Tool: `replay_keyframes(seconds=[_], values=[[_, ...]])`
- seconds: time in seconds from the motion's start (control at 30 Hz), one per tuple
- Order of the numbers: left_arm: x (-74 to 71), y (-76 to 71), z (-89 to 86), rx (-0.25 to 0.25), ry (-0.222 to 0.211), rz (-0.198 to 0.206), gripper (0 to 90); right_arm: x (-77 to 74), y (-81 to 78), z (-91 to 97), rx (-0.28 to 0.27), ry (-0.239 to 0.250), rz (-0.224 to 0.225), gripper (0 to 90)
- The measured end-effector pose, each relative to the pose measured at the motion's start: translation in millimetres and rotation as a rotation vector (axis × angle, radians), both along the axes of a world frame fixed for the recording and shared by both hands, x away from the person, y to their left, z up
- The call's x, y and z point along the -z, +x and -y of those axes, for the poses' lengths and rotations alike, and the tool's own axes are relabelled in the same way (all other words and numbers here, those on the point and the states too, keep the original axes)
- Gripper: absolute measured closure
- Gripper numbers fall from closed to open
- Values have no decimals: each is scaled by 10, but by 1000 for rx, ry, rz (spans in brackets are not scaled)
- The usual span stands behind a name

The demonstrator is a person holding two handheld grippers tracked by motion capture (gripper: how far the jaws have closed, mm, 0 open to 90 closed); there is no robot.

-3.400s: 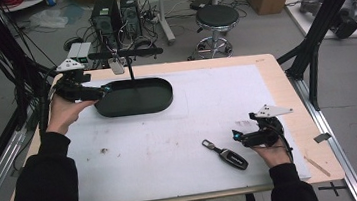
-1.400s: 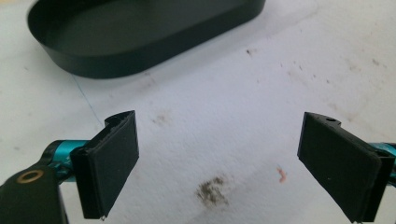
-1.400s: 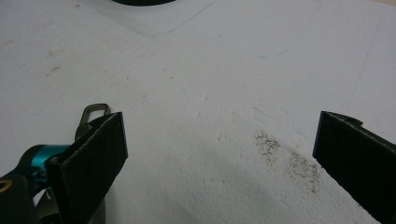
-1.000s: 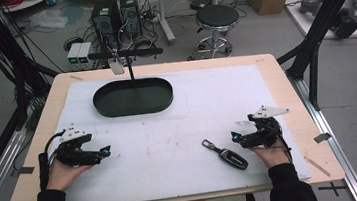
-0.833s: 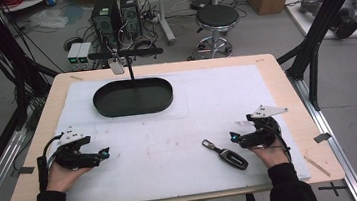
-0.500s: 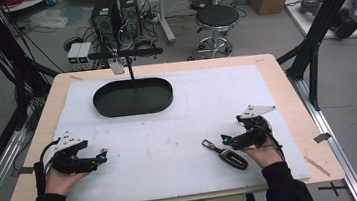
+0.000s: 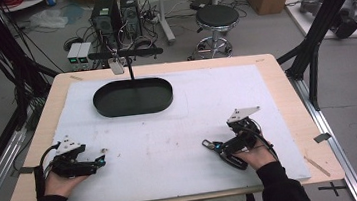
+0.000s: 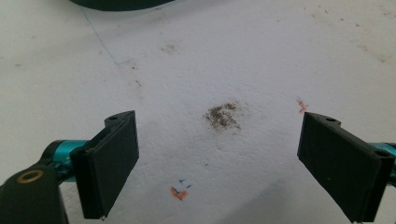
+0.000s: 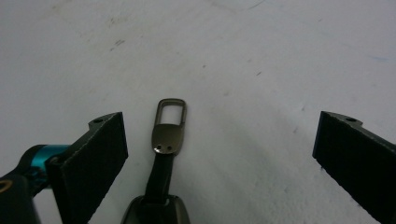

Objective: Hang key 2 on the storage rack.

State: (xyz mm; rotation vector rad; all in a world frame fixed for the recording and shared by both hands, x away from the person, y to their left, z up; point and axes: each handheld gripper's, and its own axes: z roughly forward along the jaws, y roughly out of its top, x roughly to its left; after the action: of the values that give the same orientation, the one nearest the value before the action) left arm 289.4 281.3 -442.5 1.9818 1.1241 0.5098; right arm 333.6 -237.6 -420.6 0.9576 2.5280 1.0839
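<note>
While straddling the key fob [image 9: 161,186] at five o'clock on the tabletop [image 7: 286,94], right gripper [image 9: 219,154] jaws gaping wide, gripping nothing, lined up for pinching. Left gripper [image 8: 219,163] at seven o'clock, wide open, empty, parked clear.

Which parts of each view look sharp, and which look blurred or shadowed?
High view: even light, slightly soft all over. Right gripper view: the key fob's metal loop is sharp, its near end blurs at the bottom edge. Left gripper view: the mat's dirt smudge is crisp, and a faint shadow lies low between the jaws.
</note>
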Motion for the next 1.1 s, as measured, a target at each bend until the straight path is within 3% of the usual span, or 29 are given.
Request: replay_keyframes(seconds=[0.13,0.23,0.33,0.53,0.73,0.87,1.0,1.1], values=[[17,-9,-2,-11,7,-1,129,28,-31,-108,-47,-89,-42,24],[27,-24,-16,-18,9,0,129,43,-60,-183,-68,-129,-89,46],[22,-45,-22,-25,1,8,129,48,-71,-230,-63,-172,-91,72],[11,-71,-36,-24,-13,23,129,11,-83,-245,-66,-172,-153,369],[17,-74,-21,-16,-1,23,129,27,-116,-352,-33,-251,-179,513],[11,-73,-23,-24,-1,30,130,-21,-133,-376,20,-285,-222,796],[-15,-59,-21,-43,0,48,130,-43,-147,-398,25,-299,-232,859],[-25,-60,-9,-49,-5,54,130,-39,-149,-349,16,-261,-235,867]])
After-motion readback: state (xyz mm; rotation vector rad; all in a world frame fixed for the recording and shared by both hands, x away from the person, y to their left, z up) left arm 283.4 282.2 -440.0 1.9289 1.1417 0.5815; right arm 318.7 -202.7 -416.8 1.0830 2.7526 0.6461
